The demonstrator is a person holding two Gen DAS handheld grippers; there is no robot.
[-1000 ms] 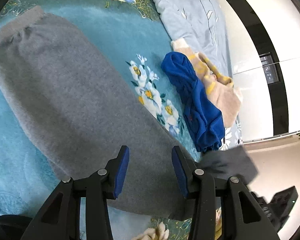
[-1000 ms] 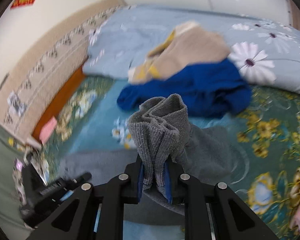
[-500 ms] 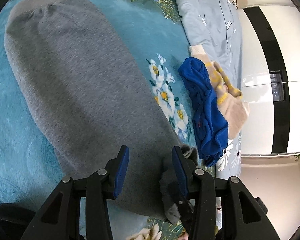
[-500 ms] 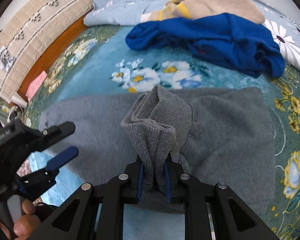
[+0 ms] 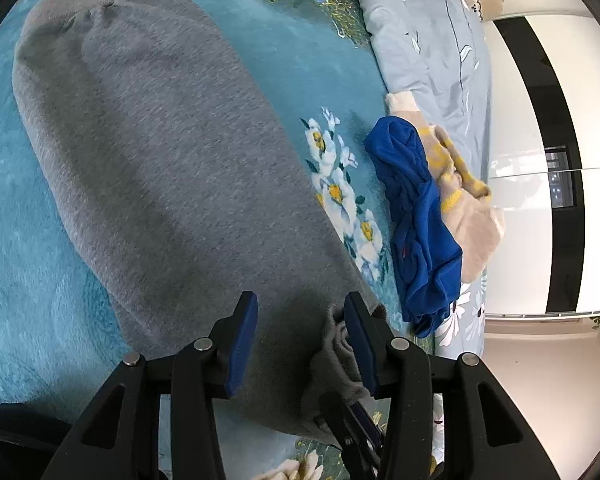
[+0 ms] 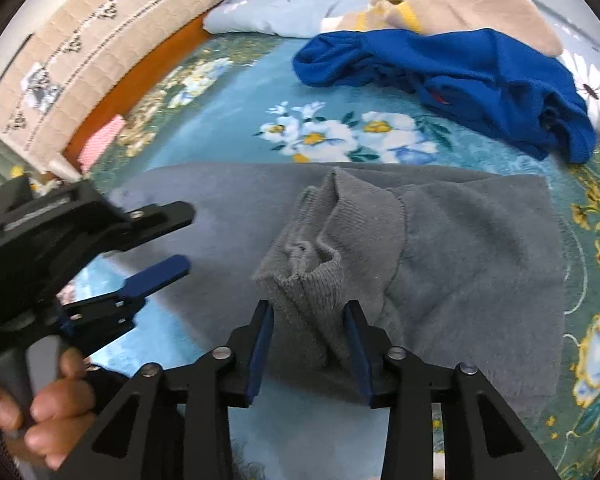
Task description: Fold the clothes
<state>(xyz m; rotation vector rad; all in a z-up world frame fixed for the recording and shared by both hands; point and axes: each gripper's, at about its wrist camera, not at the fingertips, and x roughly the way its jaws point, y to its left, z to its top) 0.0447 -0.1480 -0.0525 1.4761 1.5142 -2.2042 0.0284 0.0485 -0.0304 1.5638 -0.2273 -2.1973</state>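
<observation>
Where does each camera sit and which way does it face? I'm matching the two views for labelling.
Left wrist: on the left gripper, looking down the grey garment; no hand shows.
Right wrist: on the right gripper, facing the bunched cuff; the left gripper and a hand show.
Shared: grey garment, blue garment, beige garment.

We note a matt, fleecy grey garment [image 5: 172, 168] with ribbed knit cuff [image 6: 324, 248], plush teal blanket [image 5: 32, 280], glossy white wardrobe [image 5: 520, 200], and matt black plastic grippers with blue pads [image 6: 260, 348].
</observation>
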